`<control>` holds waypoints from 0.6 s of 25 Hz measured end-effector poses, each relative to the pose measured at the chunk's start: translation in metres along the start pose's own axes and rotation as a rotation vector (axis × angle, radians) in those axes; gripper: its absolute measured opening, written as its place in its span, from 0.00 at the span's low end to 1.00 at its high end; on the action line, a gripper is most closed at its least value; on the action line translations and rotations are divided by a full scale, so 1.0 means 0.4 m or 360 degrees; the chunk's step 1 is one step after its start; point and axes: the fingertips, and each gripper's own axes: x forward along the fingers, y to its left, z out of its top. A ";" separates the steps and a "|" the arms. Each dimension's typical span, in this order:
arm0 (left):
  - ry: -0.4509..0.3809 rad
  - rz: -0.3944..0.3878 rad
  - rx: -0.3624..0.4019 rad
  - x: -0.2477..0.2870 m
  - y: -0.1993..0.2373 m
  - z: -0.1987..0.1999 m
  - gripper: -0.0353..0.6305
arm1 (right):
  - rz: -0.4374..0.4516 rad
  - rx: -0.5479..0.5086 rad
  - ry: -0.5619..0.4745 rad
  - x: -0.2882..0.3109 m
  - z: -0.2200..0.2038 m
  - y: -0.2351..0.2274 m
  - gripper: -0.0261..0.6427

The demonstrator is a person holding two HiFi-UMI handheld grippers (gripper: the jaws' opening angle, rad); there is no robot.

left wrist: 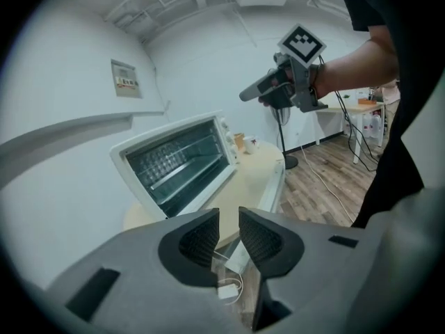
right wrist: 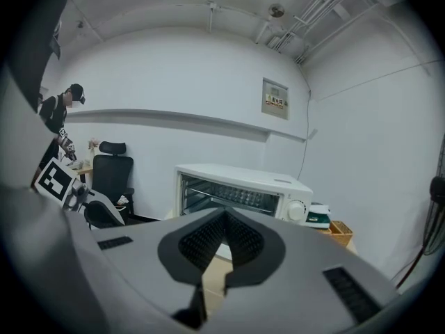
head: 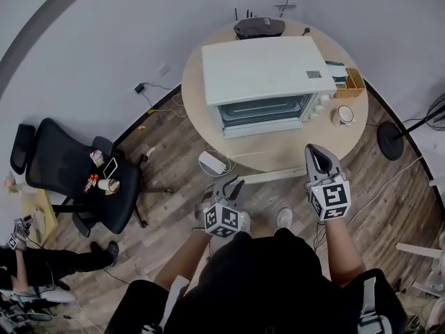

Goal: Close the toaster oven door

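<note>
The white toaster oven (head: 268, 68) stands on a round wooden table (head: 198, 89). Its door (head: 264, 128) hangs open at the front, and wire racks show inside the oven (right wrist: 233, 190). My left gripper (head: 231, 184) is held low over the floor in front of the table, short of the oven; its jaws stand a little apart with nothing between them (left wrist: 229, 218). My right gripper (head: 314, 149) is raised near the table's front right edge and points at the oven; its jaws (right wrist: 224, 216) are shut and empty. Neither gripper touches the oven.
A black office chair (head: 76, 172) with small items on it stands to the left. A white box with a cable (head: 212, 162) lies on the floor by the table. A mug (head: 343, 115), a wooden box (head: 354, 81) and a dark bag (head: 259, 26) share the table. A person (head: 28, 263) sits at lower left.
</note>
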 end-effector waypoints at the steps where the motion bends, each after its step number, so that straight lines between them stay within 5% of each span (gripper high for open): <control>1: 0.0064 -0.0021 0.0021 0.010 -0.008 -0.017 0.19 | 0.0014 0.0005 0.0011 0.005 -0.006 -0.003 0.03; 9: 0.0427 -0.0002 0.0353 0.059 -0.036 -0.105 0.24 | 0.0161 0.0011 0.0041 0.020 -0.040 -0.005 0.03; 15: 0.0515 -0.0034 0.0370 0.064 -0.059 -0.138 0.24 | 0.0196 0.0037 0.0064 0.028 -0.065 -0.020 0.03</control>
